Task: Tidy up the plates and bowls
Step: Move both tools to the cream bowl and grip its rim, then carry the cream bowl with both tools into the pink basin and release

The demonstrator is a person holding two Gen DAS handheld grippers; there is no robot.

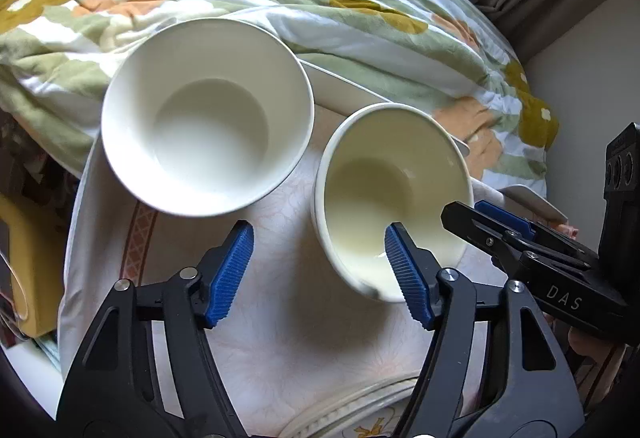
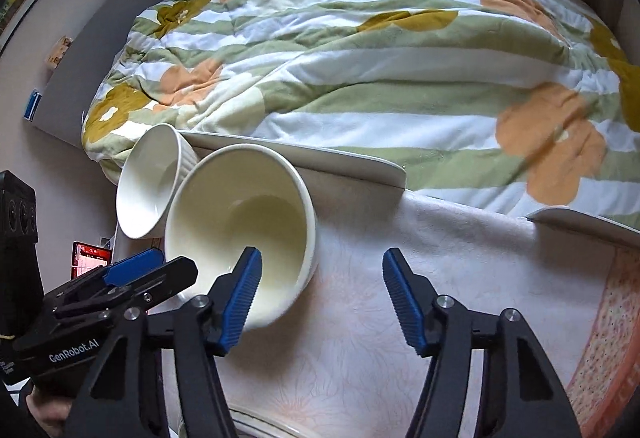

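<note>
Two empty bowls stand side by side on the cloth-covered table (image 1: 288, 318). The larger one is a white ribbed bowl (image 1: 206, 113) (image 2: 148, 181). Beside it sits a cream bowl (image 1: 384, 197) (image 2: 240, 222). My left gripper (image 1: 320, 274) (image 2: 160, 270) straddles the cream bowl's near left wall, one blue pad (image 1: 408, 274) inside and the other off the wall. My right gripper (image 2: 324, 292) (image 1: 472, 211) straddles the opposite wall, with one pad (image 2: 244, 290) inside and the other well clear. Neither presses on the bowl.
A patterned plate rim (image 1: 360, 414) (image 2: 256, 422) shows at the table's near edge under the grippers. Flat white tray-like pieces (image 2: 352, 159) (image 2: 580, 222) lie along the far edge. Behind them is a bed with a flowered quilt (image 2: 380, 69). A wall (image 1: 580, 85) runs on the right.
</note>
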